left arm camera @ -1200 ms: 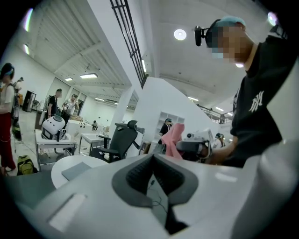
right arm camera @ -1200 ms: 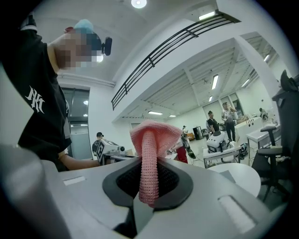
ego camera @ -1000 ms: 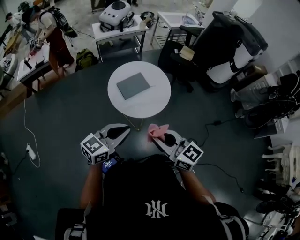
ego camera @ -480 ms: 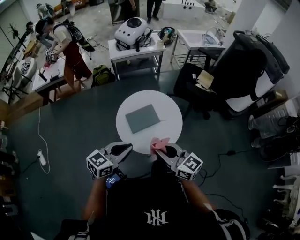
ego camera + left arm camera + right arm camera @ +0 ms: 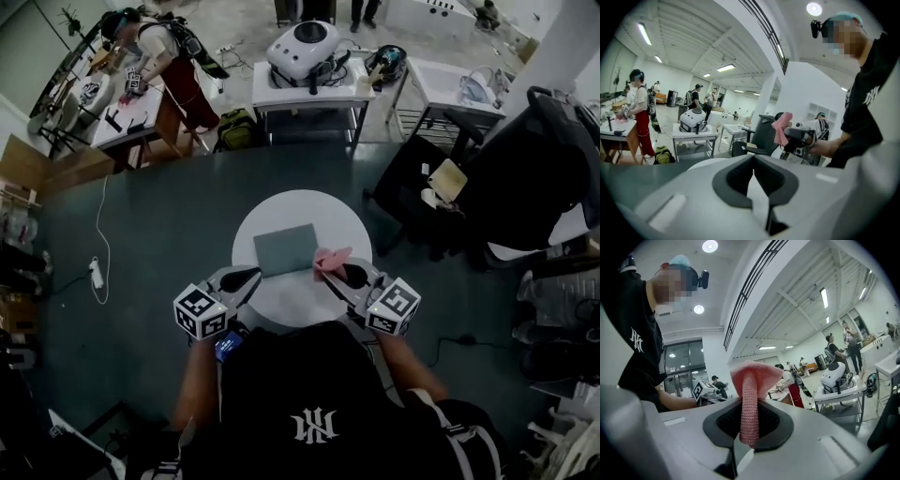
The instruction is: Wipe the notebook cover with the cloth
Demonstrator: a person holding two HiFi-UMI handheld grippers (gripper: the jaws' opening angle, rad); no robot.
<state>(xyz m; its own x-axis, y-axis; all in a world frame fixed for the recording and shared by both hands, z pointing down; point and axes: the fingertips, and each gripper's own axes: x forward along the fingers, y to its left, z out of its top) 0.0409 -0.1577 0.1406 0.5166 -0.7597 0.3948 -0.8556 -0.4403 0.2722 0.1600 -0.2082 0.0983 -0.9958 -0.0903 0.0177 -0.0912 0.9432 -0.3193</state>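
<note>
A grey notebook (image 5: 286, 248) lies flat on the round white table (image 5: 302, 302). My right gripper (image 5: 336, 273) is shut on a pink knitted cloth (image 5: 327, 262), which sticks up from its jaws (image 5: 749, 405) over the table's right part, just right of the notebook. My left gripper (image 5: 246, 277) is shut with nothing in it, its tips at the table's left edge below the notebook's near left corner. In the left gripper view the jaws (image 5: 753, 165) meet, and the cloth (image 5: 781, 128) shows across in the other gripper.
A black office chair (image 5: 422, 187) stands right of the table, a white bench with a round white machine (image 5: 307, 49) behind it. A person (image 5: 169, 47) works at a table (image 5: 122, 112) at the far left. A power strip and cable (image 5: 96, 272) lie on the floor at left.
The round table and notebook have come much closer in the head view. Both grippers now reach over its near edge, the right one still carrying the pink cloth.
</note>
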